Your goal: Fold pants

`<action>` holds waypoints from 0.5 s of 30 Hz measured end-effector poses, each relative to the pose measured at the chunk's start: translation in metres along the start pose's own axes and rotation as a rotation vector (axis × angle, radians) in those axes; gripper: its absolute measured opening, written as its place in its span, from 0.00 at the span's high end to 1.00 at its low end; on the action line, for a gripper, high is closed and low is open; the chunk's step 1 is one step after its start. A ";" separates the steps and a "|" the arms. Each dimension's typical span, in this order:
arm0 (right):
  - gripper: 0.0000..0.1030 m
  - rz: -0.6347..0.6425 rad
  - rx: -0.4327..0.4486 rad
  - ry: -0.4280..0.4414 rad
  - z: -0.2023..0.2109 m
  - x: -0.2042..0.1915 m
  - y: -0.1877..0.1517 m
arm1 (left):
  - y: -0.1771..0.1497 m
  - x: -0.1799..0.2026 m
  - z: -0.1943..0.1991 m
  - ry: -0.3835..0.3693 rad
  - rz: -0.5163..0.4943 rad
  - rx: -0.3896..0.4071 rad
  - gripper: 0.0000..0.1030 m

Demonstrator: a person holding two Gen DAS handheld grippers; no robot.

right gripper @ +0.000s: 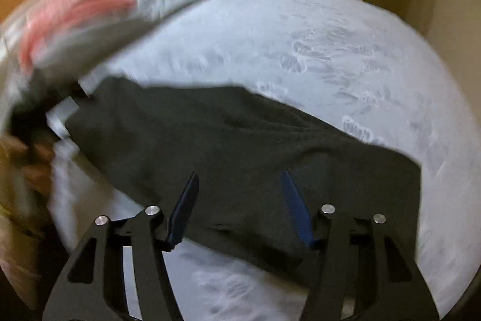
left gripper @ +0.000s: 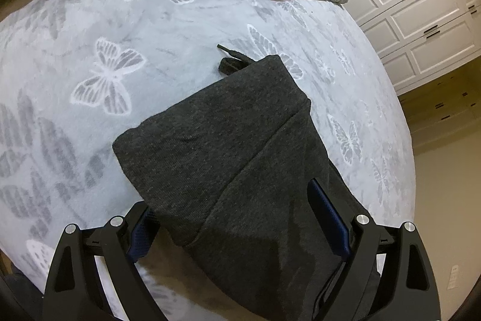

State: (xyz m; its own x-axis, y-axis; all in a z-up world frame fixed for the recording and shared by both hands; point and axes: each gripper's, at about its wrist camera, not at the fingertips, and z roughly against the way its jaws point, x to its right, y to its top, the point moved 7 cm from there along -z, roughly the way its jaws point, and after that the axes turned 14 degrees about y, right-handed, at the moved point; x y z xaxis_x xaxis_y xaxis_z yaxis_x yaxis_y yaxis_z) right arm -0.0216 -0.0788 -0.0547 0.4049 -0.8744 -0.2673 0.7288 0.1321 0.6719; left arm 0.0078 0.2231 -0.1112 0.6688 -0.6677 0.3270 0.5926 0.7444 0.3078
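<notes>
Your pants point(left gripper: 228, 146) are dark charcoal grey. Your blanket point(left gripper: 90, 56) is pale grey with white butterfly pattern. Grippers are black with blue pads point(left gripper: 329, 218). Cabinets point(left gripper: 415, 8) white, laundry pile point(right gripper: 75, 11) pink and grey.

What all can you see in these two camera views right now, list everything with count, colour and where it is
pants: one, dark grey, folded, lying on the blanket between the open fingers of both grippers
drawstring: one, dark, poking out at the far end of the pants
blanket: one, pale grey with white butterflies, spread under the pants
clothes pile: one heap, grey and pink, blurred, at the far edge of the blanket
cabinets: one wall of them, white panelled, beyond the blanket
left hand-held gripper: one, black with blue pads, open over the pants
right hand-held gripper: one, black with blue pads, open over the pants
</notes>
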 end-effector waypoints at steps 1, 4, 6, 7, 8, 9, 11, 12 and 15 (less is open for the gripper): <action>0.58 0.014 0.013 -0.026 0.005 -0.001 0.002 | 0.000 0.001 -0.001 0.008 -0.005 0.003 0.15; 0.59 0.084 -0.040 -0.132 -0.015 0.013 -0.002 | -0.002 0.002 -0.001 0.021 -0.020 0.010 0.15; 0.59 0.106 -0.175 -0.312 -0.037 0.054 -0.024 | -0.002 0.002 -0.002 0.016 -0.020 0.005 0.15; 0.53 0.097 -0.207 -0.348 -0.041 0.068 -0.033 | -0.002 0.001 -0.003 0.013 -0.018 -0.001 0.15; 0.51 0.048 -0.182 -0.302 -0.037 0.076 -0.037 | -0.001 0.000 -0.005 0.007 -0.009 -0.009 0.15; 0.48 -0.034 -0.139 -0.247 -0.025 0.082 -0.035 | 0.000 -0.001 -0.006 0.002 0.002 -0.012 0.15; 0.48 -0.135 -0.068 -0.177 -0.007 0.087 -0.027 | 0.001 -0.002 -0.007 -0.001 0.010 -0.011 0.15; 0.48 -0.152 -0.040 -0.160 0.000 0.085 -0.021 | 0.000 -0.002 -0.007 -0.001 0.011 -0.006 0.15; 0.47 -0.103 -0.023 -0.135 -0.001 0.066 -0.004 | -0.001 -0.002 -0.004 -0.004 0.013 0.005 0.15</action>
State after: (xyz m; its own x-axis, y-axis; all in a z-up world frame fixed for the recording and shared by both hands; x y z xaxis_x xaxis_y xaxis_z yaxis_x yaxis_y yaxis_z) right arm 0.0022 -0.1366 -0.0755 0.2506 -0.9384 -0.2378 0.7756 0.0476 0.6295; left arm 0.0079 0.2238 -0.1161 0.6751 -0.6577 0.3343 0.5815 0.7532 0.3075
